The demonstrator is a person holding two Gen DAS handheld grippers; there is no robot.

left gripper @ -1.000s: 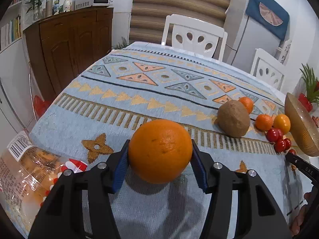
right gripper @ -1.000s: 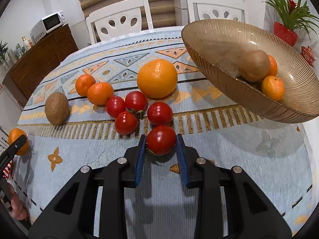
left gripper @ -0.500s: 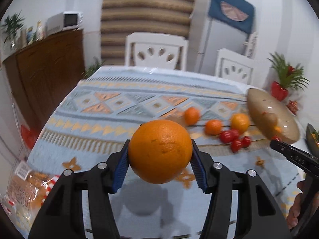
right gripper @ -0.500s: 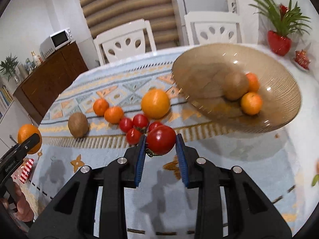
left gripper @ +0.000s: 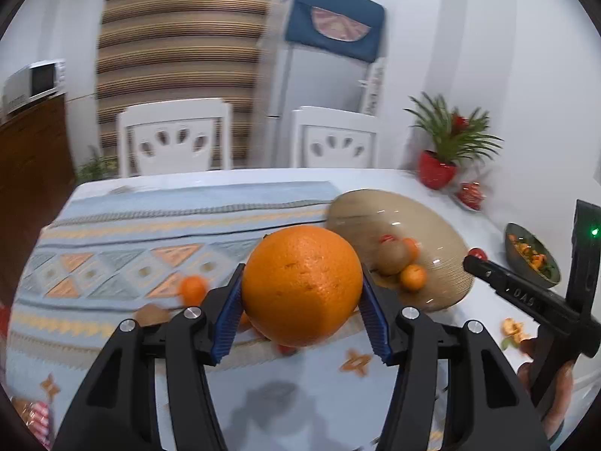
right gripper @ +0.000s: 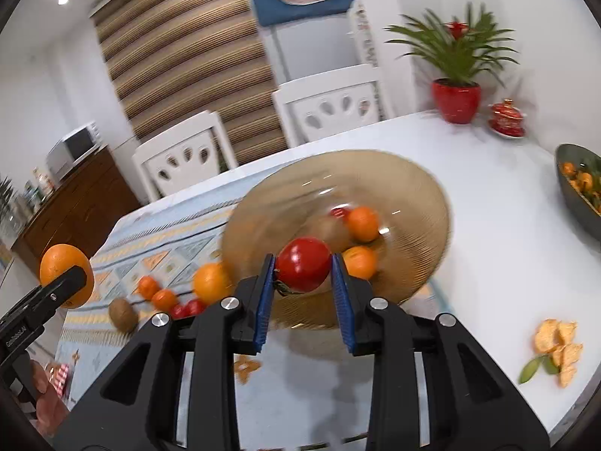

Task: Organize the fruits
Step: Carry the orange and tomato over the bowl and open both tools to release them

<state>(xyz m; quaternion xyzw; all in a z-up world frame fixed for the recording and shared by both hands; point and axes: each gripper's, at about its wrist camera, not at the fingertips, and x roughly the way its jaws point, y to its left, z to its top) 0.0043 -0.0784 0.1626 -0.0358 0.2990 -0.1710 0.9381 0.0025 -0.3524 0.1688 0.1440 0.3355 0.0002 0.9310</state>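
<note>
The left gripper [left gripper: 302, 314] is clamped on a large orange [left gripper: 301, 285], held above the patterned cloth [left gripper: 112, 263]. The right gripper [right gripper: 302, 293] is clamped on a tomato [right gripper: 303, 263] before the amber bowl [right gripper: 413, 195]. Only the right wrist view shows the peel [right gripper: 556, 345] and a kiwi [right gripper: 122, 315] on the cloth.

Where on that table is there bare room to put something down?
The white tabletop between the brown bowl and the green dish is bare. So is the stretch before the peels. The cloth left of the bowl is crowded with loose fruit.
</note>
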